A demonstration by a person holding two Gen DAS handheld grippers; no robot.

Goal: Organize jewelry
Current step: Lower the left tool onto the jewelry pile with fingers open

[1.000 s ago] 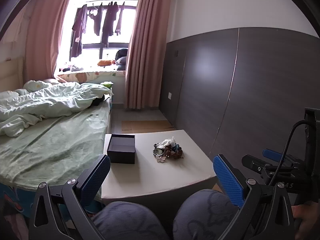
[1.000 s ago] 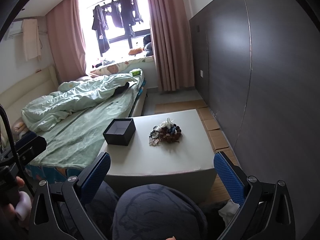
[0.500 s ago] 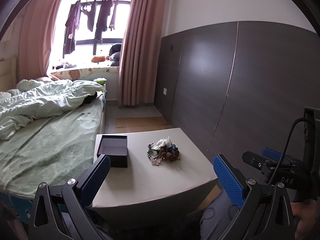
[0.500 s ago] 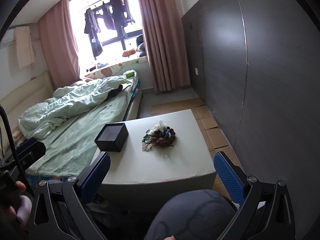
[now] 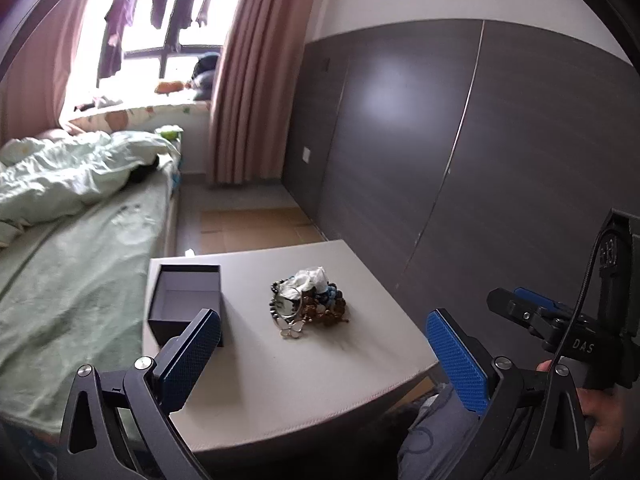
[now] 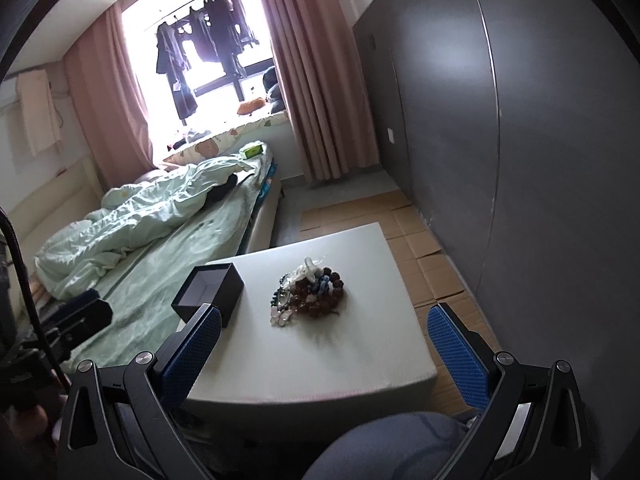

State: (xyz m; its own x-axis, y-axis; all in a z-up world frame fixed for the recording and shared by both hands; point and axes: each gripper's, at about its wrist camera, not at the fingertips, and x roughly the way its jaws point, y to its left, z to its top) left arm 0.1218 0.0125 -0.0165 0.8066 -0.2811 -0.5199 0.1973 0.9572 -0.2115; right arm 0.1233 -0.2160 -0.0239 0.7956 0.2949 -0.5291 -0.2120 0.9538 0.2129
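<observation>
A tangled pile of jewelry [image 5: 308, 302] with beaded bracelets, a watch and a butterfly pendant lies mid-table on a low white table [image 5: 320, 368]. It also shows in the right wrist view [image 6: 310, 294]. An open, empty dark box [image 5: 186, 300] stands to its left, also in the right wrist view [image 6: 209, 292]. My left gripper [image 5: 324, 354] is open and empty, above the table's near edge. My right gripper [image 6: 324, 350] is open and empty, also short of the pile. The right gripper shows at the far right of the left wrist view [image 5: 560, 324].
A bed [image 6: 160, 240] with a green sheet and crumpled duvet adjoins the table's left side. A dark panelled wall [image 5: 460, 140] runs along the right. Cardboard sheets [image 6: 432, 248] cover the floor by the wall. My knee [image 6: 392, 444] is below the table's near edge.
Both grippers have moved forward and closer to the table; the pile and box loom larger. My knees have dropped out of most of the left wrist view. Jaws stayed open.
</observation>
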